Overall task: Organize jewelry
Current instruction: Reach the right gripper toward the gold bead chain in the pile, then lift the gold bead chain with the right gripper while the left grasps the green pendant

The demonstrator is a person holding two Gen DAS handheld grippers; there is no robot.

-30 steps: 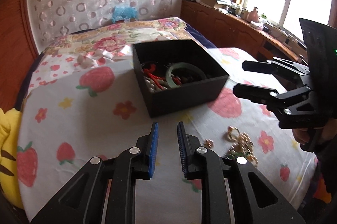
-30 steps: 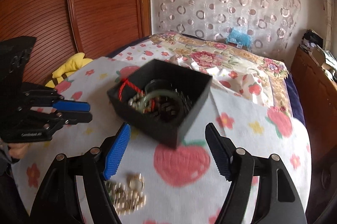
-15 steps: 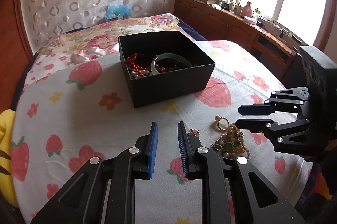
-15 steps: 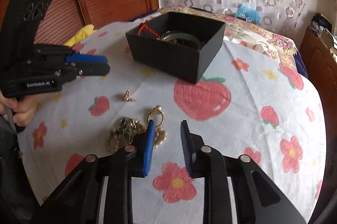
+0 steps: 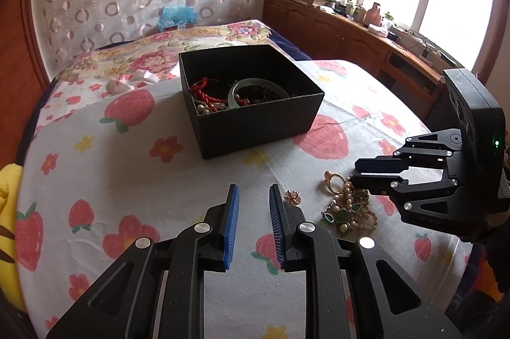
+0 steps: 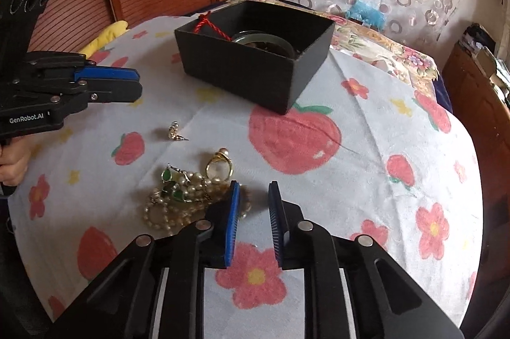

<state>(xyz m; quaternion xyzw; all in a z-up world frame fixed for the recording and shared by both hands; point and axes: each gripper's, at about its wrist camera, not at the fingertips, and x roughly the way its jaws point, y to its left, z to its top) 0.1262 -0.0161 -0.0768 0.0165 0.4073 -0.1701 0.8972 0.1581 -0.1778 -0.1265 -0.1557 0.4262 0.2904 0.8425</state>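
Observation:
A black open box [image 5: 255, 119] [image 6: 255, 74] on the strawberry cloth holds a green bangle [image 5: 258, 92], red cord and beads. A pile of pearl and green-stone jewelry [image 5: 349, 211] [image 6: 178, 198], a gold ring [image 5: 333, 183] [image 6: 220, 168] and a small earring [image 5: 292, 197] [image 6: 174, 132] lie loose in front of it. My left gripper [image 5: 251, 192] hovers left of the earring, jaws a narrow gap apart, empty. My right gripper [image 6: 253, 189] [image 5: 358, 171] is at the pile's right edge, jaws a narrow gap apart, nothing between them.
The round table's cloth [image 5: 95, 167] falls off at the edges. A flowered bed [image 5: 153, 52] lies behind the box, wooden cabinets [image 5: 350, 36] under the window. A yellow cushion [image 5: 6, 211] sits at the far left.
Both grippers dropped lower and nearer to the loose jewelry. The right gripper narrowed from wide open to a small gap and moved up to the pile. The box has not moved.

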